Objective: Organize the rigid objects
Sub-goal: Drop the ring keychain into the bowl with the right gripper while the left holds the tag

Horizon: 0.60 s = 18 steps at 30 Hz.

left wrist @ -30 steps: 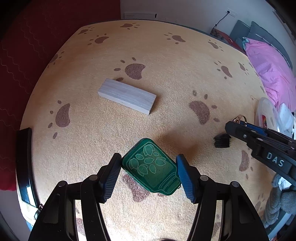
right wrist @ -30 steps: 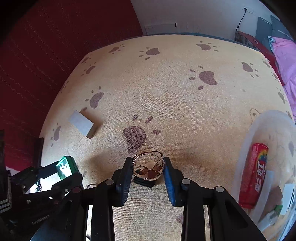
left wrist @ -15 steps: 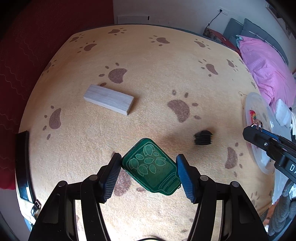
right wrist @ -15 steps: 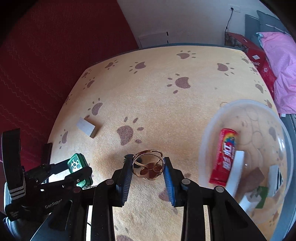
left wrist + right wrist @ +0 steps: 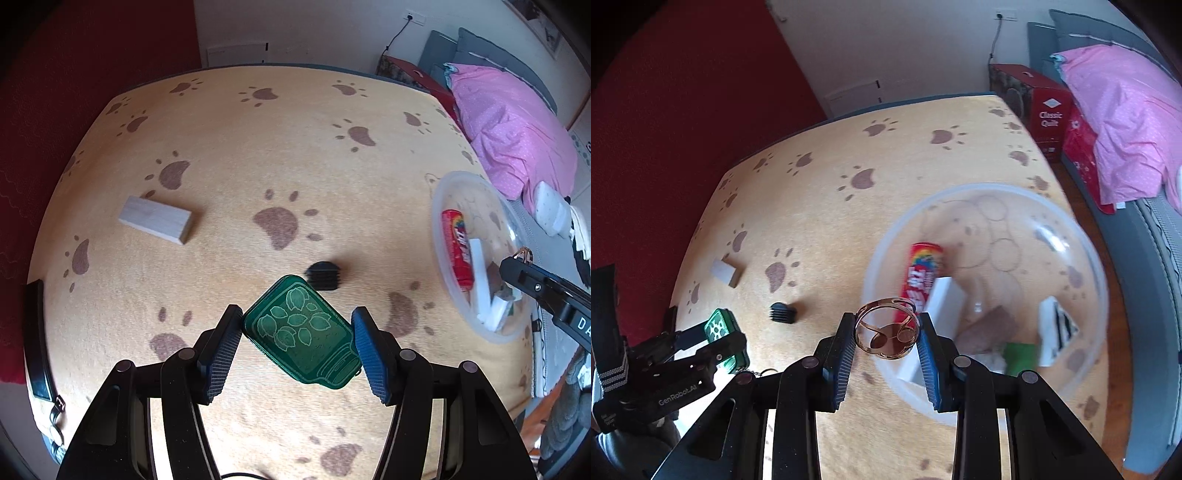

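Wooden block [image 5: 157,220] left, ribbed cap [image 5: 325,275] centre, bowl [image 5: 441,236] right, tube [image 5: 458,251] inside

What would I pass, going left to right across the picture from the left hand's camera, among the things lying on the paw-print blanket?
Wooden block → black ribbed cap → clear plastic bowl holding a red tube. The green jar-shaped tag is not lying there; the left hand-held gripper holds it.
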Each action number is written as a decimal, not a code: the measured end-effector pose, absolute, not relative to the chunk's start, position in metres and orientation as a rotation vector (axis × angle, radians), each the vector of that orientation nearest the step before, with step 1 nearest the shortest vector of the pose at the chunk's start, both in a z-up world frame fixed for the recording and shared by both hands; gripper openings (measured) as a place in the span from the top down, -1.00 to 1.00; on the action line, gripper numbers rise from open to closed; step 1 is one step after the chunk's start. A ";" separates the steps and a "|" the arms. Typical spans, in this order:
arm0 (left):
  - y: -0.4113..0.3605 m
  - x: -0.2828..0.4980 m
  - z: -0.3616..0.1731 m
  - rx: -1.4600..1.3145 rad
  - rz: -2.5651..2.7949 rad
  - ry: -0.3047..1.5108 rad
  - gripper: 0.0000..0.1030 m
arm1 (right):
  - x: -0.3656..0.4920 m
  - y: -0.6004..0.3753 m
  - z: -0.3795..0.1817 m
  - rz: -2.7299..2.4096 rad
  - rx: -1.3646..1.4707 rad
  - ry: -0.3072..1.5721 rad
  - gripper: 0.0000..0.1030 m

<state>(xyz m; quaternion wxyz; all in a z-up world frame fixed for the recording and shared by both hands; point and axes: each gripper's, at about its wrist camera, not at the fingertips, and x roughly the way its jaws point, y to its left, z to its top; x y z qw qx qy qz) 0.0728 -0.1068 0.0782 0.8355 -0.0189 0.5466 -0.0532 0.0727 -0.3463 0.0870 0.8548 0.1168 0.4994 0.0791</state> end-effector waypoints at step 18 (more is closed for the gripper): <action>-0.177 0.067 0.090 -0.003 -0.176 1.128 -0.19 | 0.044 -0.429 0.072 0.057 0.310 1.055 0.19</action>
